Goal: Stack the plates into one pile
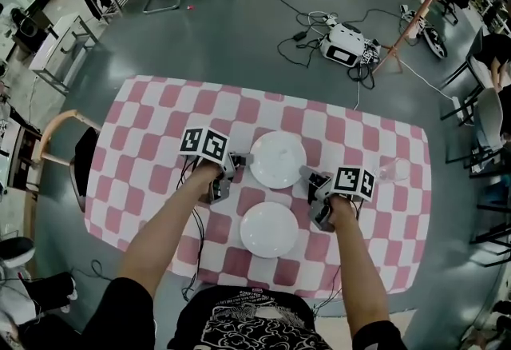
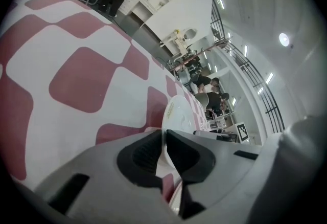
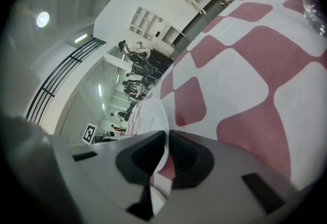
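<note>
- Your left gripper point(image 1: 235, 165), grey, two-jaw, topped by a black-and-white marker cube: it points forward and down, with the jaws pinched on the left rim of the far white round plate point(image 1: 278, 158).
- Your right gripper point(image 1: 310, 175), same build: the jaws are pinched on that plate's right rim.
- Your left forearm point(image 1: 168, 224) and right forearm point(image 1: 351, 260): both are extended, bare below black sleeves, and angle inward.

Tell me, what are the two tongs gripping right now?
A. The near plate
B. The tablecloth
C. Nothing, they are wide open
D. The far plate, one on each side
D: the left tongs and right tongs are each shut on the rim of the far plate, on opposite sides, while the near plate lies untouched.
</note>
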